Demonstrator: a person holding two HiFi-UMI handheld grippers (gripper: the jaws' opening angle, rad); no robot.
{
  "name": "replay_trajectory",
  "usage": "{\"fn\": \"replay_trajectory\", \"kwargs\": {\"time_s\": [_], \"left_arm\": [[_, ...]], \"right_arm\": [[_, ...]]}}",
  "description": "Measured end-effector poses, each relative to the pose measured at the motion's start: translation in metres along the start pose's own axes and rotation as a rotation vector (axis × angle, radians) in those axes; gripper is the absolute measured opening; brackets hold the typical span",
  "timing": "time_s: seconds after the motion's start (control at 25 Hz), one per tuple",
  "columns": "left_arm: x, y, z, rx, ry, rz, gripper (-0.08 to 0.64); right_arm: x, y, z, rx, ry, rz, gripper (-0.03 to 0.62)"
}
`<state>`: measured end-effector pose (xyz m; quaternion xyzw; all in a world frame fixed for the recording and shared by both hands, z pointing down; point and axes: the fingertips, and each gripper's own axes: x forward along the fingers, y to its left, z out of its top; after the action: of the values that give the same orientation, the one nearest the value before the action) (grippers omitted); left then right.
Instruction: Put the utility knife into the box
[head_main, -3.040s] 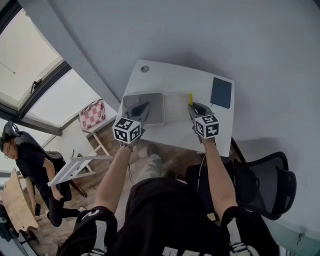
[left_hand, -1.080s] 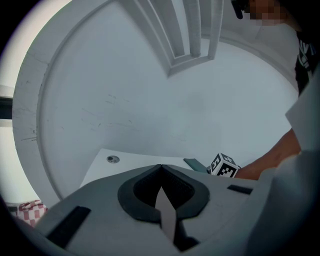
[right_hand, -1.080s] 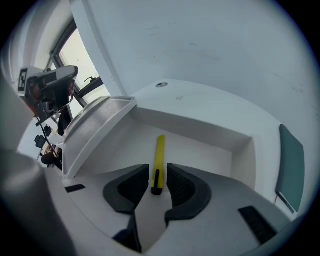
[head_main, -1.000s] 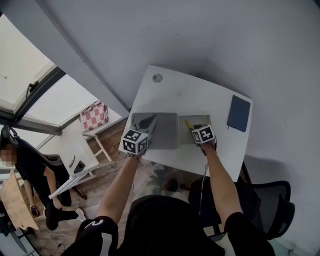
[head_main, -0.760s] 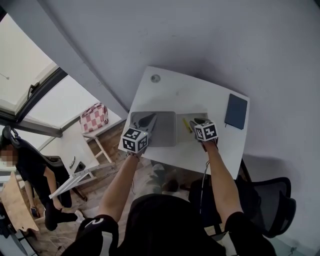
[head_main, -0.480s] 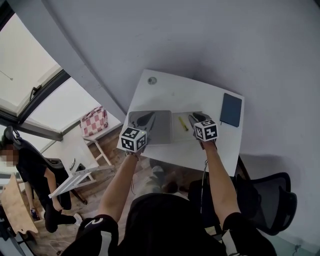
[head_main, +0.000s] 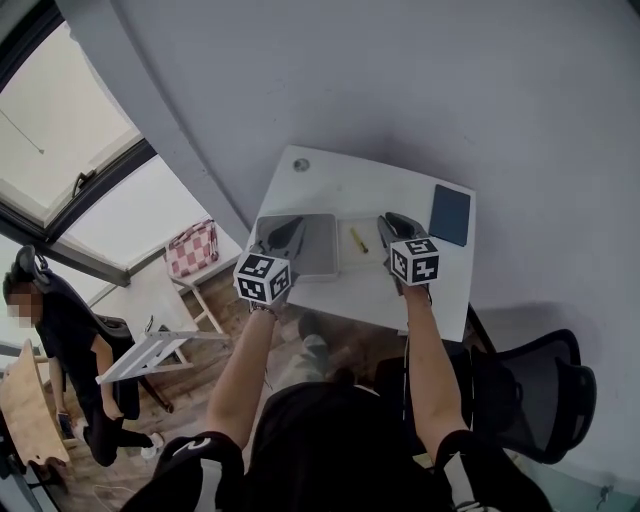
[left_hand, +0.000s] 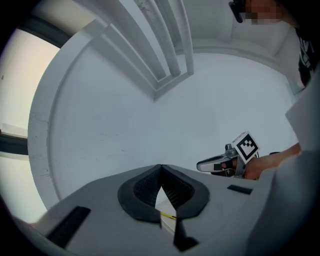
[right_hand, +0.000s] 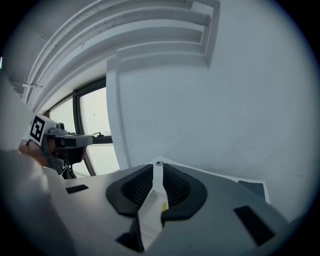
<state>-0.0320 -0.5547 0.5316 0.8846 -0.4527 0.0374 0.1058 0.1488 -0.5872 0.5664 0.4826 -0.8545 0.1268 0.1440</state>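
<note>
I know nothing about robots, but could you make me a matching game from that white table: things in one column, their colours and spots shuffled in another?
Things:
1. utility knife
2. box
3. notebook
4. round grommet hole

Descriptions:
A. dark blue, by the right edge of the table
B. grey, on the left side
C. in the far left corner
D. yellow, lying just right of the box

Pairs: 1-D, 2-B, 3-A, 4-C.
</note>
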Motion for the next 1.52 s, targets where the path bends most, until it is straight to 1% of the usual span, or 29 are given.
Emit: {"fn": "replay_trajectory", "kwargs": {"time_s": [0.24, 0.56, 0.72, 0.96, 1.28, 1.52], "left_arm": [[-0.034, -0.022, 0.017, -0.002, -0.051, 0.036, 0.026], [-0.063, -0.046, 0.018, 0.022, -0.059, 0.043, 0.026], [-0.072, -0.059, 0.019, 0.028, -0.067, 0.041, 0.026], [-0.081, -0.073, 0.024, 0.026, -0.091, 0.053, 0.026], [-0.087, -0.084, 0.021, 0.016, -0.1, 0.066, 0.026], [-0.094, -0.093, 0.022, 0.025, -0.104, 0.064, 0.026]], "right_arm": [[-0.042, 0.017, 0.013, -0.024, -0.067, -0.004, 0.052], [-0.084, 0.031, 0.012, -0.049, -0.107, -0.006, 0.016], [-0.102, 0.04, 0.011, -0.059, -0.123, 0.0, 0.015], [-0.124, 0.043, 0.013, -0.053, -0.149, -0.015, 0.015], [-0.141, 0.052, 0.008, -0.047, -0.151, -0.021, 0.014], [-0.149, 0.051, -0.002, -0.011, -0.148, -0.036, 0.014]]}}
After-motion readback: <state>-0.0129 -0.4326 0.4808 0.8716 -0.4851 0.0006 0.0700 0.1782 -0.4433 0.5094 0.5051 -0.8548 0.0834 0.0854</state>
